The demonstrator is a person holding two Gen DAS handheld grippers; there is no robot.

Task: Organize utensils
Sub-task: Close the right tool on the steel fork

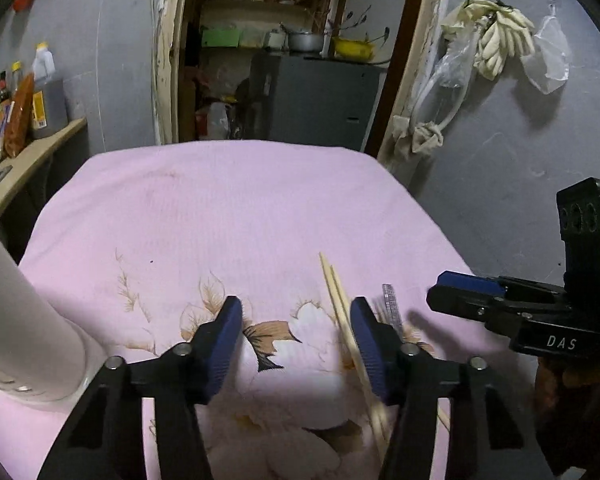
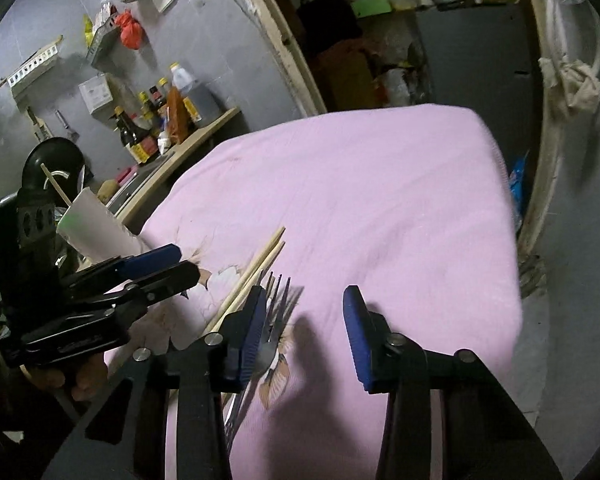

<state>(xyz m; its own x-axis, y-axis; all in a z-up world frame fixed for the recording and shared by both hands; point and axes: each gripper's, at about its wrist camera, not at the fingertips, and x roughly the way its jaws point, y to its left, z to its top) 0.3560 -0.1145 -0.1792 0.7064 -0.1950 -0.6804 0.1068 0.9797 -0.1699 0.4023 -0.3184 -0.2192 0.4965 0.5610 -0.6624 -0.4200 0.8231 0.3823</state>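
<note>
So the pair of pale wooden chopsticks lies on the pink flower-print cloth covering the table, and a metal fork sits just beside them on the right, tines pointing away from the cameras. The left gripper has its blue-padded jaws standing apart over the cloth; the chopsticks run right along the inner face of its right pad, whether touching it I can't tell, and nothing is squeezed between the pads. The right gripper is parted too. The fork lies just inside its left pad, partly hidden under it, with bare cloth across the rest of the gap. Neither claw is gripping anything as far as I can see.

Stuff in the way: a tall white cylindrical holder stands at the left edge of the table, with one chopstick poking out of its top in the right wrist view. It's close beside the left gripper.

Room-wise it's a grey-walled kitchen. There's a wooden counter on the left loaded with dark sauce bottles, and a doorway behind the table opens onto cluttered shelves with a metal pot. Pale rags and clear plastic bags hang on the wall to the right.
</note>
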